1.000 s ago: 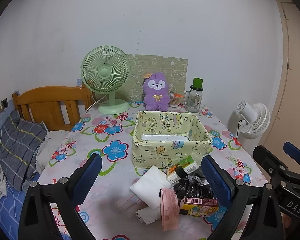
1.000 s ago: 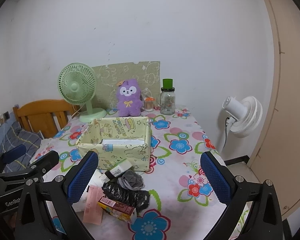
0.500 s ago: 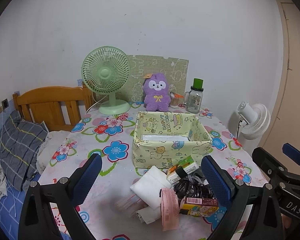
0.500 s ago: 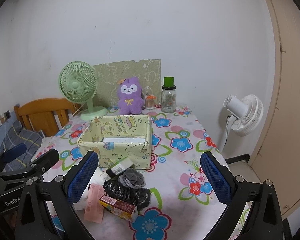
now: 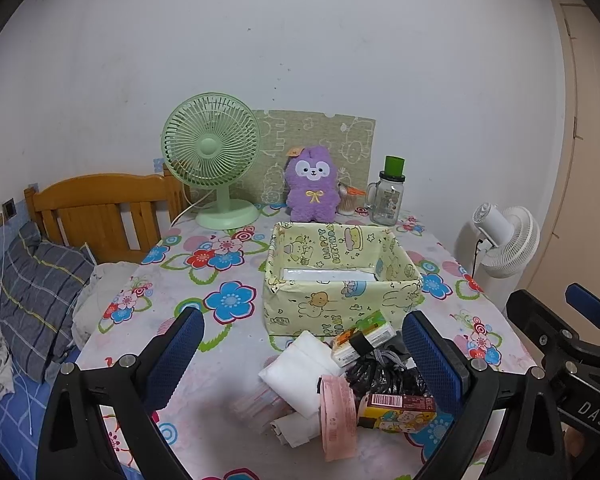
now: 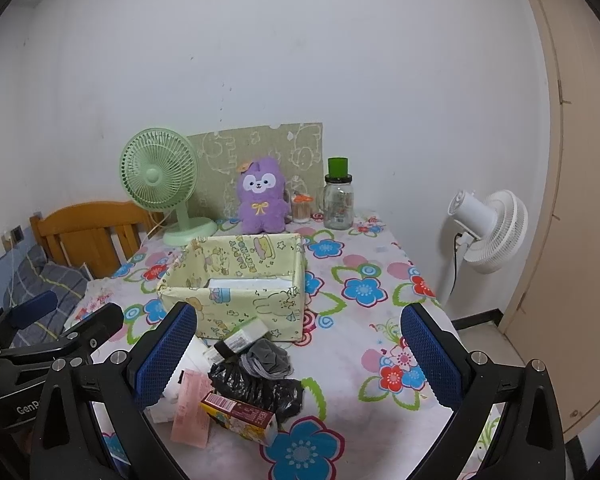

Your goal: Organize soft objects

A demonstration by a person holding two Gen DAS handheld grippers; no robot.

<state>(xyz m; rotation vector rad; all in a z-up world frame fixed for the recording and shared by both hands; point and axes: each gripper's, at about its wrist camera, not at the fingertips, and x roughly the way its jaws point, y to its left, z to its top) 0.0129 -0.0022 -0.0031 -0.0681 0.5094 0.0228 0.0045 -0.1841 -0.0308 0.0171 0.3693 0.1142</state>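
Observation:
A pile of small items lies at the near edge of the floral table: a white soft pack (image 5: 300, 372), a pink packet (image 5: 337, 416), a black crumpled bag (image 5: 384, 376) (image 6: 256, 386), a grey cloth (image 6: 266, 358) and small cartons (image 5: 400, 408) (image 6: 240, 416). Behind it stands a yellow cartoon-print box (image 5: 340, 280) (image 6: 236, 284) with something white inside. A purple plush (image 5: 311, 190) (image 6: 262, 196) sits at the back. My left gripper (image 5: 302, 354) is open above the pile. My right gripper (image 6: 296, 354) is open above the pile, holding nothing.
A green desk fan (image 5: 212, 164) and a glass jar with green lid (image 5: 388, 200) stand at the back by the wall. A white floor fan (image 6: 486, 228) stands right of the table. A wooden headboard (image 5: 100, 208) and bedding are at the left.
Both views have shifted very slightly; the right gripper has edged a little closer to the table. Nothing on the table has moved.

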